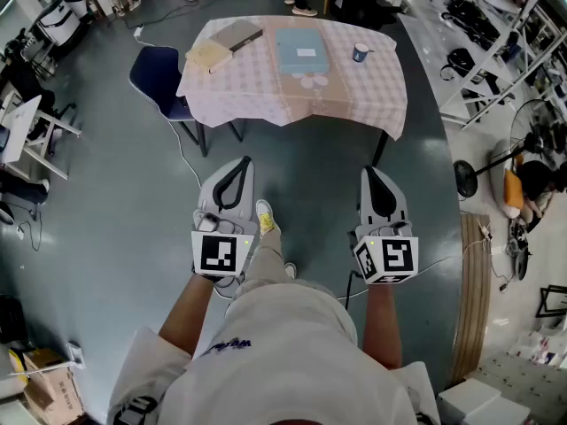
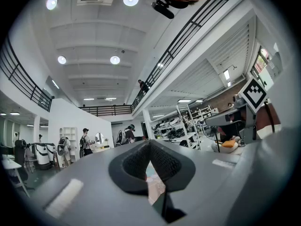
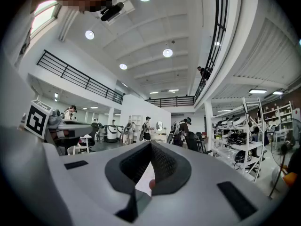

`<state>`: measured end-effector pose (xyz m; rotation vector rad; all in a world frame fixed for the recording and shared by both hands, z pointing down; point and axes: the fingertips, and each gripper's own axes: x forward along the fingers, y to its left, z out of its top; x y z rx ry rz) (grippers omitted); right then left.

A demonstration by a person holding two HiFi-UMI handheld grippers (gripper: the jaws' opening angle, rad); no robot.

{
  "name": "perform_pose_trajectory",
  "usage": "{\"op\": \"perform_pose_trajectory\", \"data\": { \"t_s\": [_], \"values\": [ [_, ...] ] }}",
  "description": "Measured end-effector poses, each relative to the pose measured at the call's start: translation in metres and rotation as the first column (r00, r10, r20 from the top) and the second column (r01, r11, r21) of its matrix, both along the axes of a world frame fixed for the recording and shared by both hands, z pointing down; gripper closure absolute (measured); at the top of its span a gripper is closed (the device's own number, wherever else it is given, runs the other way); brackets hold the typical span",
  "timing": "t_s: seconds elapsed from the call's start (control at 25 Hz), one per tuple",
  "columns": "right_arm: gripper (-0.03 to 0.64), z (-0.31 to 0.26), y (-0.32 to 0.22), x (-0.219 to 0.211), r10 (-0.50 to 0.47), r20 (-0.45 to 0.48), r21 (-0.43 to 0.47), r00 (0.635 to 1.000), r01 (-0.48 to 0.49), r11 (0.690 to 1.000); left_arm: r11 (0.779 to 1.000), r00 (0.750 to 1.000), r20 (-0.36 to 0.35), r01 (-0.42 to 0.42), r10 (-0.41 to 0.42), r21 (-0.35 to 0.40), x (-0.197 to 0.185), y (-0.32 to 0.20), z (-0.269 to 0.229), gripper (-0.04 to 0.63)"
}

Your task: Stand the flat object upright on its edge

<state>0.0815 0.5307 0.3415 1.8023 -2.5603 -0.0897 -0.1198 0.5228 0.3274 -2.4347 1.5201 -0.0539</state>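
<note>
My left gripper (image 1: 237, 171) and right gripper (image 1: 372, 181) both pressed together, empty. Likely target, blue box (image 1: 301, 50), lies flat on worktop (image 1: 266, 91) straight ahead, well apart, long axis running away from me (roughly midway, neither gripper clearly nearer).

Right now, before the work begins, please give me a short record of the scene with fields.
left claw: shut, empty, short of the table
right claw: shut, empty, level with the left
on table: grey flat object, tan flat object, light blue box, cup
by table: blue chair
task: not yet started
</note>
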Motion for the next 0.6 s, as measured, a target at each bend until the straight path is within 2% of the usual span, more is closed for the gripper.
{"op": "perform_pose_trajectory", "data": {
  "t_s": [0.16,0.36,0.6],
  "values": [
    [0.614,-0.003,0.004,0.006,0.004,0.013,0.008,1.000,-0.004,1.000,1.000,1.000,-0.006,-0.008,0.008,0.017,0.005,0.003,-0.006,0.594],
    [0.614,-0.003,0.003,0.021,0.036,0.076,-0.005,0.996,-0.035,0.999,1.000,1.000,0.006,-0.013,0.013,0.008,0.010,0.002,-0.003,0.594],
    [0.605,0.003,0.001,0.032,0.047,0.065,-0.015,0.997,-0.046,0.999,1.000,1.000,0.021,-0.023,0.023,0.002,0.019,-0.005,0.001,0.594]
  ]
}}
